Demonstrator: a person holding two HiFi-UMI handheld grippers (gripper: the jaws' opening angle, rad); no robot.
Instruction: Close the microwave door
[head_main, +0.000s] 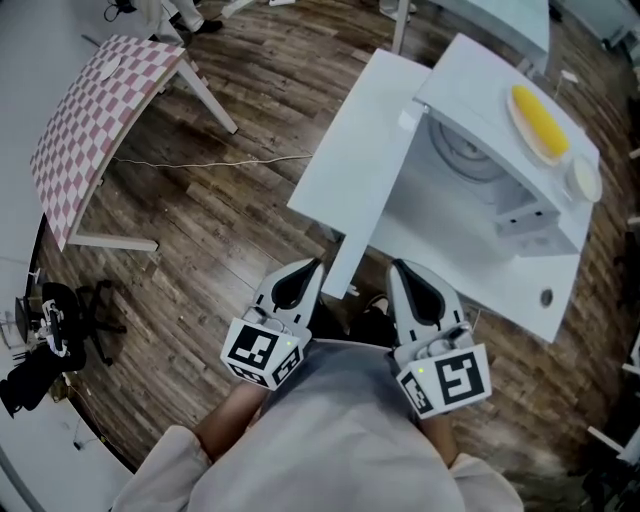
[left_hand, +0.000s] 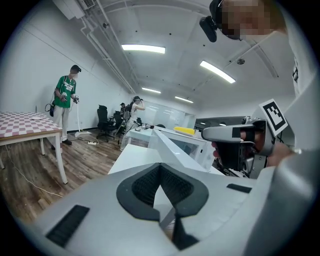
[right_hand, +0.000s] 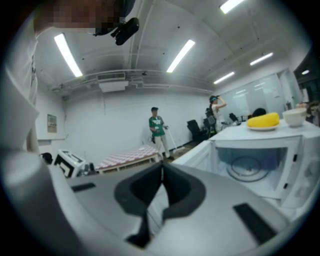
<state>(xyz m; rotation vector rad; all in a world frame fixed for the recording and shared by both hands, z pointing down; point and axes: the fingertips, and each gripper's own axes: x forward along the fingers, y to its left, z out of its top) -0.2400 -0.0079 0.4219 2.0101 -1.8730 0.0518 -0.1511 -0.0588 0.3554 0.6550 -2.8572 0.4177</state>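
The white microwave (head_main: 520, 230) stands at the upper right with its door (head_main: 360, 160) swung wide open to the left. Its cavity and glass turntable (head_main: 465, 150) are exposed. My left gripper (head_main: 308, 270) and right gripper (head_main: 402, 272) hang side by side, one on each side of the door's near edge, apart from it. Both are shut with nothing between the jaws. In the left gripper view the left gripper (left_hand: 160, 166) points along the door (left_hand: 172, 147). In the right gripper view the right gripper (right_hand: 161, 167) faces the open cavity (right_hand: 255, 165) and door (right_hand: 197, 150).
A plate with a yellow item (head_main: 540, 120) and a white bowl (head_main: 583, 180) sit on top of the microwave. A pink-checked table (head_main: 95, 120) stands at the left over wood floor with a cable (head_main: 200, 160). Black equipment (head_main: 50, 335) lies at the far left. People stand far off (left_hand: 65, 107).
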